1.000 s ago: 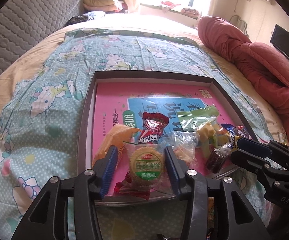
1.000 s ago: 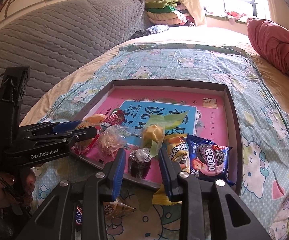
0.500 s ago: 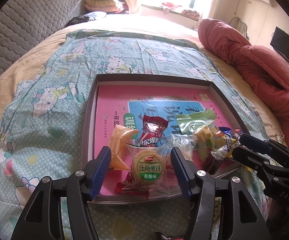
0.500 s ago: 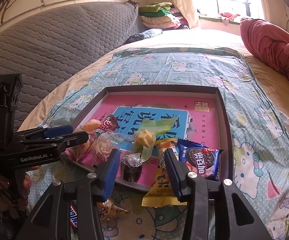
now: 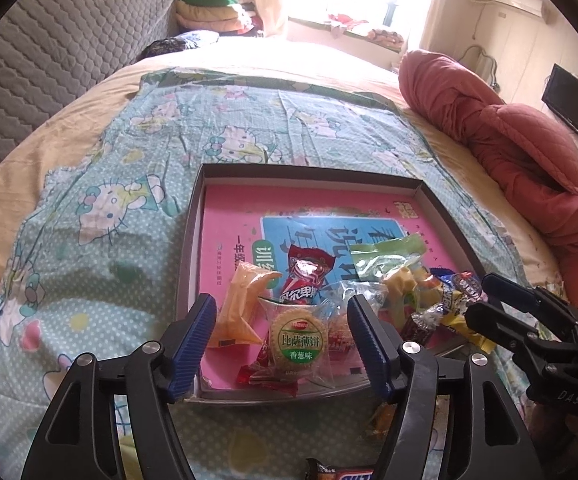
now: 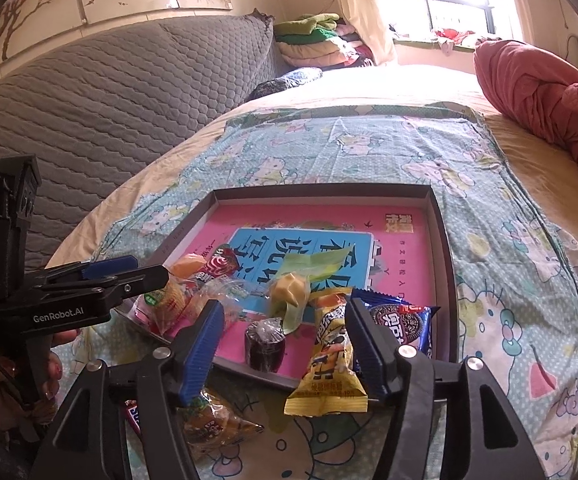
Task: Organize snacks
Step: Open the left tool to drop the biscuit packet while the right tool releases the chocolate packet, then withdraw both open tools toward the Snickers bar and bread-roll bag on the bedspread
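The snacks sit heaped along the near edge of the tray [image 5: 193, 240], which lies on the bed [image 5: 89, 216]; a few still lie on the bedspread in front of it, among them an orange pack [image 6: 217, 426] by the tray's near left corner. The left tool [image 5: 281, 344] hangs released above the round cracker [image 5: 298, 340], its blue pads spread wide either side and touching nothing. The right tool [image 6: 285, 352] is also spread; the yellow pack [image 6: 329, 364] lies half over the tray's near rim, against the inner face of the right pad, yet the left pad stands well clear, so nothing is gripped.

The step in hand looks to be getting the last strays into the tray; the yellow pack wants nudging fully past the rim, or a pinch across its flat middle, since crinkly film slips; lift it clear of the rim before carrying it farther in.

Both tools point forward and down toward the near edge, side by side; the left hand [image 6: 13, 392] grips its handle low.
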